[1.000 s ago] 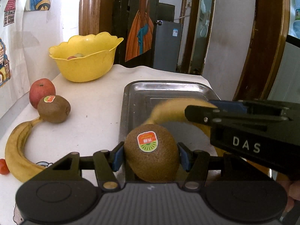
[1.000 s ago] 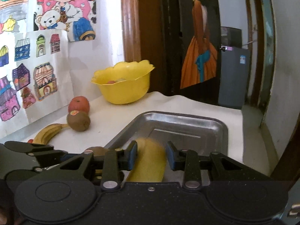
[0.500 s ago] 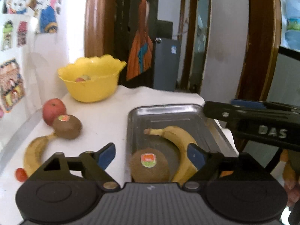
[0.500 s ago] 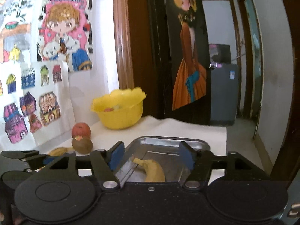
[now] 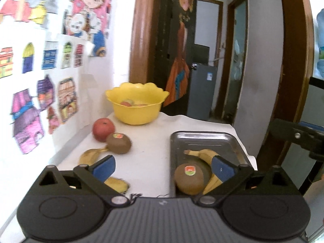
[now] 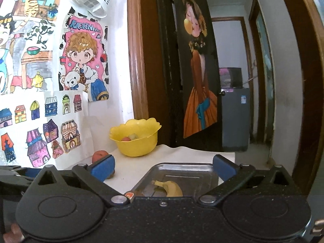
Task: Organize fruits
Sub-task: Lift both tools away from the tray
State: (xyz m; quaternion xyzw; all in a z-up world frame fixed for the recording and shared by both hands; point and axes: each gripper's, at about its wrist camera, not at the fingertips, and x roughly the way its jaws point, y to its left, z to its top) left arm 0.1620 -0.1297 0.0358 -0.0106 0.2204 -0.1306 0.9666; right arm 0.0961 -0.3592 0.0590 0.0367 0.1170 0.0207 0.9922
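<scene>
A metal tray (image 5: 204,138) (image 6: 182,169) holds a kiwi (image 5: 189,178) with a sticker and a banana (image 5: 202,154) (image 6: 171,188). My left gripper (image 5: 164,167) hangs above the tray's near end, its jaws opening wide and holding nothing. My right gripper (image 6: 163,165) is also above the tray, jaws opening, nothing between its blue pads. Left of the tray on the white cloth lie a second kiwi (image 5: 119,143), a red apple (image 5: 103,129) (image 6: 99,155) and another banana (image 5: 92,156).
A yellow bowl (image 5: 137,106) (image 6: 135,136) with some fruit stands at the back of the table by a door frame. Children's drawings cover the wall on the left. The right gripper's side (image 5: 297,137) shows at the right edge of the left wrist view.
Both grippers opened and let go: the left released the kiwi, the right the banana, both now lying in the tray. Both hands drew back and rose away from the tray.
</scene>
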